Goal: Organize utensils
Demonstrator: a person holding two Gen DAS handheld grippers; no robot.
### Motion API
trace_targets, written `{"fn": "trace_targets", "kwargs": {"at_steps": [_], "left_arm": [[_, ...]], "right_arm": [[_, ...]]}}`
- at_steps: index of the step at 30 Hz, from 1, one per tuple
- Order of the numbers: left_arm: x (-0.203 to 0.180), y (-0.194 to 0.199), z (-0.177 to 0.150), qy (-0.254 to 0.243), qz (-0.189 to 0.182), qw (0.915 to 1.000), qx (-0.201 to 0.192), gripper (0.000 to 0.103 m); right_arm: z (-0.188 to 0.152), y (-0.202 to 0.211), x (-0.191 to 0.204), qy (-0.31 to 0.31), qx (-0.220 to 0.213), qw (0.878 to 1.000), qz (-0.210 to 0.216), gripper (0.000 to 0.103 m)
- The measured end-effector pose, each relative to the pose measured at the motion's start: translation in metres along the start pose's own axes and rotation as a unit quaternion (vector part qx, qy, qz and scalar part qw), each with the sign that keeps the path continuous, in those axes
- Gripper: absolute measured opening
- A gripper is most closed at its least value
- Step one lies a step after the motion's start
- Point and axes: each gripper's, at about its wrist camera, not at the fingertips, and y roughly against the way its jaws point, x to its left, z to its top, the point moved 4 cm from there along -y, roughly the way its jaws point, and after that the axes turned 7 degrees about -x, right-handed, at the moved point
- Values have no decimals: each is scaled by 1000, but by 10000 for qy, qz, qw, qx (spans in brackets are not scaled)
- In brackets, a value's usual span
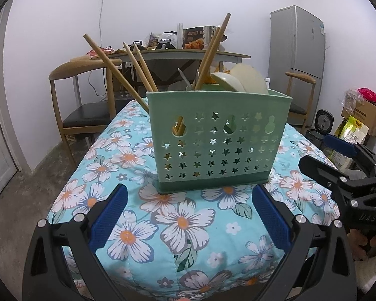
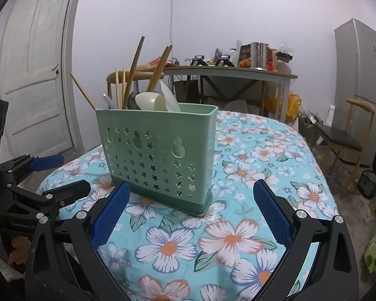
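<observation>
Nearest, the left gripper (image 1: 188,219) hangs low over the floral cloth (image 1: 163,225) with its blue pads (image 1: 109,217) spread wide and nothing between them; the right gripper (image 2: 191,215) does the same from the other side, jaws apart and empty. Just beyond both sits the green holder (image 1: 219,140), upright on the cloth, its star-punched wall facing the cameras. Chopsticks (image 1: 211,50) stick out of it at mixed angles, one pair leaning far over the left rim, and pale spoons (image 1: 240,81) and a grey utensil handle (image 1: 184,79) crowd the right-hand end. Which compartment each piece sits in is hidden by the wall.

The holder looks light and top-heavy on a soft, padded surface, so a sideways pull on one long chopstick could probably tip it or drag it along. The leaning sticks cross each other; lifting one may flick a neighbour out onto the cloth. Farther back stand a wooden chair (image 1: 87,92), a cluttered table (image 1: 178,55) and a fridge (image 1: 297,45).
</observation>
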Motion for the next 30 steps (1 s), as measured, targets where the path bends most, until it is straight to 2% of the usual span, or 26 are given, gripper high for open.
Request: {"fn": "trace_targets", "kwargs": {"at_steps": [6,12,22,30], "left_arm": [[4,-3,0,116,-49,9999,73,97],[0,-6,-1,50,50,9999,84,97],[-5,7,0,-61,73,9998,-160,97],[-8,13,0,-179,95,9994,-270,97]], "right_arm": [[-1,1,-1,-12,35,10000,1,95],[-2,3,-10,-114,35,9999,-46,95],[-6,-1,-23,-307,161,9990,-298,95],[-6,-4,-22,-324,202,9989,-276,95]]}}
